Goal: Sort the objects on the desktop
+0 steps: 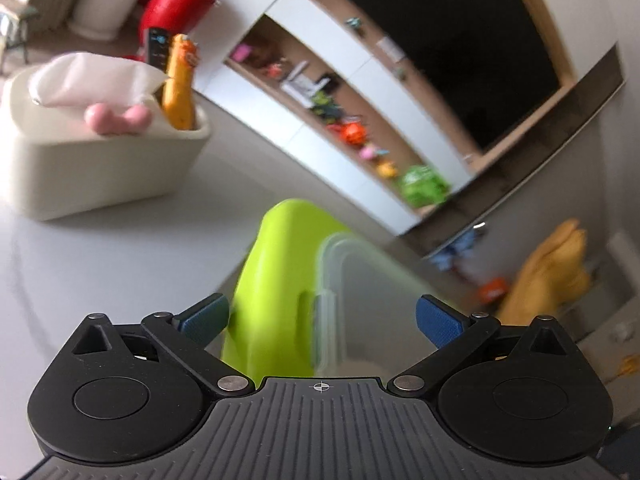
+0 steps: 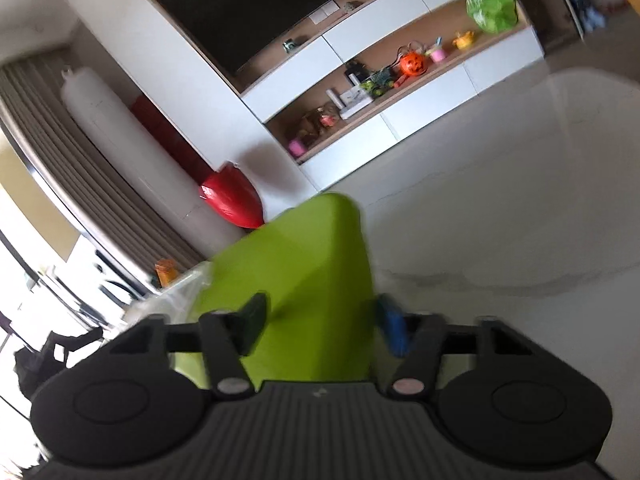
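Location: home living room.
Ahead of the tool: a wall unit (image 2: 400, 92) with a dark television (image 2: 248, 4), toys on its shelf (image 2: 412, 65), curtains (image 2: 52, 140) at left, and a tissue box (image 1: 100, 148) on the bench (image 1: 120, 248).

The left claw (image 1: 322, 316) stands wide open, its blue pads (image 1: 438, 320) spread far apart and touching nothing, the view tilted steeply. The right claw (image 2: 320, 326) is narrower, both fingers (image 2: 392, 330) pressed against the flanks of a lime-green object (image 2: 304, 280) gripped between them. Its view is also rolled hard and blurred.
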`<state>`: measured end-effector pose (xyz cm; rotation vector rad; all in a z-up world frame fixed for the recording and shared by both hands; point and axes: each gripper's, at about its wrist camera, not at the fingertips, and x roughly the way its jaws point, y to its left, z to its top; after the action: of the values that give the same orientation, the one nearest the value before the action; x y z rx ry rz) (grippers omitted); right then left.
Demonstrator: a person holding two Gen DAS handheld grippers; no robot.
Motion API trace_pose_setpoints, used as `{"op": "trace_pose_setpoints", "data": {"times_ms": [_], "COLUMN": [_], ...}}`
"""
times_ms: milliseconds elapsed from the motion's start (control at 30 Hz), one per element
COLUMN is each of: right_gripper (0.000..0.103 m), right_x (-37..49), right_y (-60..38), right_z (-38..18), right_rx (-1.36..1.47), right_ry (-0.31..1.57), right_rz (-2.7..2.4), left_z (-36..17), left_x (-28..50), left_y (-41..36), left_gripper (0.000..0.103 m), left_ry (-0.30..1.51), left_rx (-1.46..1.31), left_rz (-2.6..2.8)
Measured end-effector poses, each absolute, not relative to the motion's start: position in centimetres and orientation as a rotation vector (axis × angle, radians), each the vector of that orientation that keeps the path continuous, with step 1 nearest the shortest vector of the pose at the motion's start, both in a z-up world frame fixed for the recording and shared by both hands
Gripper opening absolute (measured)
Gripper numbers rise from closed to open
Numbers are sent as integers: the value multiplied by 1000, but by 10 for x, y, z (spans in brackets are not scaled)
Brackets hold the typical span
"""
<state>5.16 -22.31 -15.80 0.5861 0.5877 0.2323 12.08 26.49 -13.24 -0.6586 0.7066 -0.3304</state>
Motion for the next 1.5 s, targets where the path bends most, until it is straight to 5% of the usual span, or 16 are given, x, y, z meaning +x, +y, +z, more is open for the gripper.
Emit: {"op": "trace_pose_setpoints", "data": {"times_ms": [400,500,700,967,1067,1167,1500], "right_gripper": [55,36,65,66,59,40,18], "right_x": [108,127,122,138,137,127,114], "right_y": [-206,-201,-226,-238,-229,-220,-216], "right_z": [-135,-141,-164,-175,-172,-165,-155], "right_rx": [502,422,579,738,674,569,586], "right_ry": [576,545,534,569,559,539,456], "right_rz": [366,320,362,486,453,396,440], "left_z": [-130,-144,-140,-170,-168,-159,-169], "left_x": [111,120,115,128,125,123,134], "left_y": [271,286,301,296,288,283,295], "left_gripper": [103,103,103,103,103,103,103], "left_ry": [630,660,652,745,676,617,637], "left_rx": [-653,-756,-728,-823,-793,-742,-849], "left_rz": [-239,-267,-282,-371,-340,-347,-342]}}
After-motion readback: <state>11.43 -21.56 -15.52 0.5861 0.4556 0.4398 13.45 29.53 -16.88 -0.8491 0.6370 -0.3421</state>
